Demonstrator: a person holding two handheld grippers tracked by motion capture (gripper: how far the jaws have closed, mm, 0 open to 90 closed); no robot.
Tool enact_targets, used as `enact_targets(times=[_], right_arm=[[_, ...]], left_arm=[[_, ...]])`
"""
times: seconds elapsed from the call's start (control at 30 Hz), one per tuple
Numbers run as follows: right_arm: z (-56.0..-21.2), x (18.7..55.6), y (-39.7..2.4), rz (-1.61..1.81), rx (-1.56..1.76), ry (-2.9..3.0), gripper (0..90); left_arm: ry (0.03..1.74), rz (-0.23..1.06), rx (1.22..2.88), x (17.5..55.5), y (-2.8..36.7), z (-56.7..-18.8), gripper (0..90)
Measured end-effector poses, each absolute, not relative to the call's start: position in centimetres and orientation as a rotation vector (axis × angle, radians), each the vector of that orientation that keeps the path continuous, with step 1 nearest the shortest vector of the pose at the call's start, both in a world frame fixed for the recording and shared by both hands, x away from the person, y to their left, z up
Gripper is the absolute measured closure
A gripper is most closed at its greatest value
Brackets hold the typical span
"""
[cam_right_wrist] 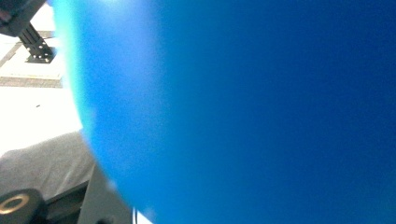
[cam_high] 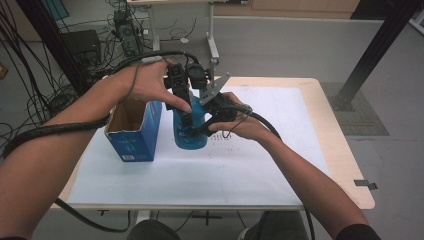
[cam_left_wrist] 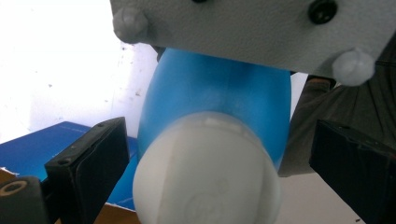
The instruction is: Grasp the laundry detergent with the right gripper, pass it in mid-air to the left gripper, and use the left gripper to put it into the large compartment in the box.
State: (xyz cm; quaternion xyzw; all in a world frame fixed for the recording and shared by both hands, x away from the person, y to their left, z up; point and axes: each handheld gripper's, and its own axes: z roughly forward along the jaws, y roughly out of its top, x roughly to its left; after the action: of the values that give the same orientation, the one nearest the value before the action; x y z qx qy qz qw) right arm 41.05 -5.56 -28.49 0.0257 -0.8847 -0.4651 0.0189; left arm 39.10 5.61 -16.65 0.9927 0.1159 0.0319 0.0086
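A blue bottle (cam_high: 190,134) with a white cap stands upright on the white sheet, just right of an open blue box (cam_high: 134,141). My left gripper (cam_high: 187,116) comes down over its top. In the left gripper view the white cap (cam_left_wrist: 205,172) sits between the two black jaws with a gap on each side, so this gripper (cam_left_wrist: 223,140) is open. My right gripper (cam_high: 206,126) reaches in from the right and is shut on the bottle's body. The right gripper view has the blue bottle wall (cam_right_wrist: 243,112) pressed close to the lens. The right gripper's grey plate (cam_left_wrist: 252,28) hangs just above the bottle.
The open blue cardboard box (cam_left_wrist: 46,144) stands touching or nearly touching the bottle's left side. White paper (cam_high: 260,165) covers the wooden table (cam_high: 345,165). A black frame post (cam_high: 375,50) rises at the far right, and cables lie on the floor at the far left.
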Motion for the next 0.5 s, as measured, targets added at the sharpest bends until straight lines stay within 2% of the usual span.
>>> enact_targets(times=[0.5], right_arm=[[-28.23,41.22,-5.99,-1.463,0.067,-2.732,43.3]], left_arm=[[0.349,0.104,3.104,39.25,5.26,-16.57,5.6]])
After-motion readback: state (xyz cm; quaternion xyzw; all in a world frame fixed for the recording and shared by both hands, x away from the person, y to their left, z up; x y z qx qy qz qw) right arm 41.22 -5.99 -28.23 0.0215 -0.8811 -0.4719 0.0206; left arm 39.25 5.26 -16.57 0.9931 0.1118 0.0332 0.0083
